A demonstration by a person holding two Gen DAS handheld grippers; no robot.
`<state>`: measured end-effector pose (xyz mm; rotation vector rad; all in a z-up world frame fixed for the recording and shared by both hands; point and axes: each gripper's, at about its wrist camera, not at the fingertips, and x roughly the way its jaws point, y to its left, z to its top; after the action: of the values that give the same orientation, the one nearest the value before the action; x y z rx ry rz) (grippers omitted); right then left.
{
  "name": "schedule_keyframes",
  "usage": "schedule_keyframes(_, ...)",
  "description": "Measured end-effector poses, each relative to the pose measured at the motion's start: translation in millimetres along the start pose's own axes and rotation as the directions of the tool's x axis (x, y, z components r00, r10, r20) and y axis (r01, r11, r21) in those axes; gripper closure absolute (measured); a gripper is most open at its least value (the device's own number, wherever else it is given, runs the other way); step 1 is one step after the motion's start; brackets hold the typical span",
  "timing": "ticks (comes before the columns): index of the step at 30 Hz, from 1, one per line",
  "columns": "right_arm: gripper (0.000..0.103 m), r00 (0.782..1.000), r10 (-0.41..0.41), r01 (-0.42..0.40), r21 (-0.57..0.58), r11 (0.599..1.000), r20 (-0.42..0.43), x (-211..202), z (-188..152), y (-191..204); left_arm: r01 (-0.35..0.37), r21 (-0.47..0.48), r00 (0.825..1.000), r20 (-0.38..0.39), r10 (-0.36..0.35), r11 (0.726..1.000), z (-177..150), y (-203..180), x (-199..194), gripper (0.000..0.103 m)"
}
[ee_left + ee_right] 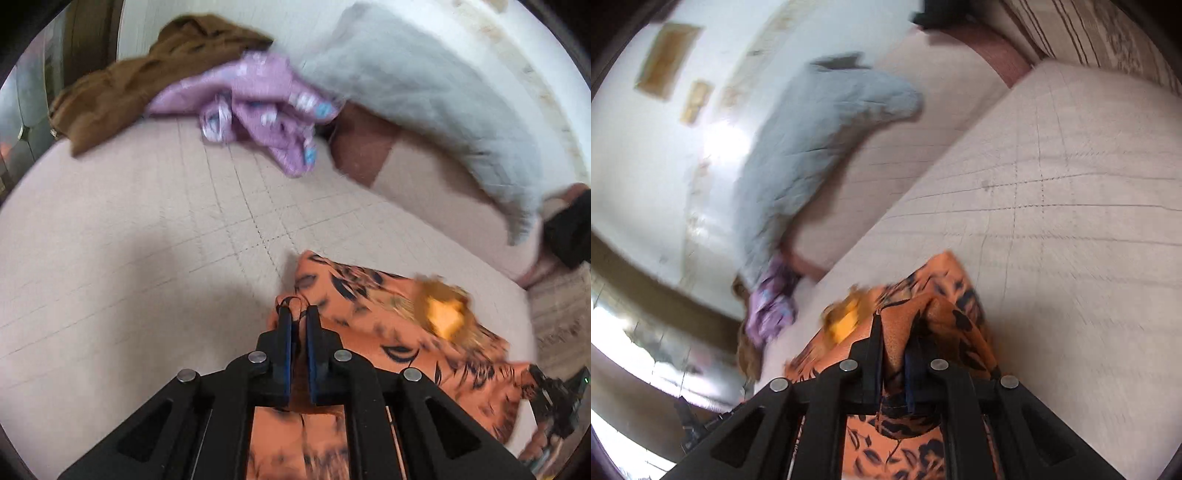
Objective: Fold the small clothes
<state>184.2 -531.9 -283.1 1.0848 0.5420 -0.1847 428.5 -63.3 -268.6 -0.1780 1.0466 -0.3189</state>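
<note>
An orange garment with dark leaf print (399,332) lies on the pale checked bed cover (155,229). My left gripper (298,312) is shut on its near-left corner, where a thin dark strap loops past the fingertips. My right gripper (897,328) is shut on another bunched part of the same orange garment (945,310). A yellow patch (445,314) shows on the cloth. In the left wrist view the right gripper (554,398) shows at the garment's far right end.
A purple patterned garment (258,114) and a brown garment (140,81) lie crumpled at the far side of the bed. A light grey quilted pillow (424,99) leans against the white wall. The bed cover (1052,184) stretches to the right in the right wrist view.
</note>
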Motion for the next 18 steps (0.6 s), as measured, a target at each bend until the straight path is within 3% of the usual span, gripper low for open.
schedule_keyframes(2,0.09,0.997,-0.031,0.034,0.054,0.998,-0.065,33,9,-15,-0.049,-0.04,0.998,-0.047,0.047,0.998,-2,5,41,0.093)
schedule_keyframes(4,0.09,0.995,-0.015,0.025,0.101,0.995,-0.096,44,14,-25,-0.054,-0.054,0.998,-0.032,0.052,0.997,-7,12,55,0.088)
schedule_keyframes(8,0.087,0.995,0.092,-0.089,0.107,0.99,-0.031,25,22,-25,0.072,-0.138,0.994,0.088,-0.06,0.988,-7,30,25,0.08)
schedule_keyframes(10,0.058,0.988,0.147,-0.151,0.119,0.981,0.05,8,22,-25,0.149,-0.205,0.98,0.159,-0.117,0.967,-6,40,0,0.06)
schedule_keyframes(11,0.015,0.983,0.171,-0.179,0.133,0.975,0.073,1,21,-25,0.174,-0.232,0.973,0.191,-0.131,0.957,-7,42,-14,0.055)
schedule_keyframes(12,0.004,0.974,0.196,-0.212,0.15,0.966,0.116,-7,19,-24,0.176,-0.244,0.968,0.217,-0.123,0.954,-9,41,-29,0.051)
schedule_keyframes(13,0.004,0.964,0.215,-0.238,0.149,0.96,0.157,-16,16,-20,0.155,-0.235,0.965,0.245,-0.096,0.96,-14,37,-47,0.051)
schedule_keyframes(16,0.006,0.982,0.176,-0.18,0.059,0.982,0.072,-20,10,3,0.011,-0.113,0.963,0.268,0.02,0.994,-37,6,-85,0.04)
schedule_keyframes(18,0.023,0.99,0.141,-0.142,-0.032,0.989,-0.012,-17,-5,23,-0.081,-0.014,0.963,0.256,0.082,0.997,-63,-20,-96,0.034)
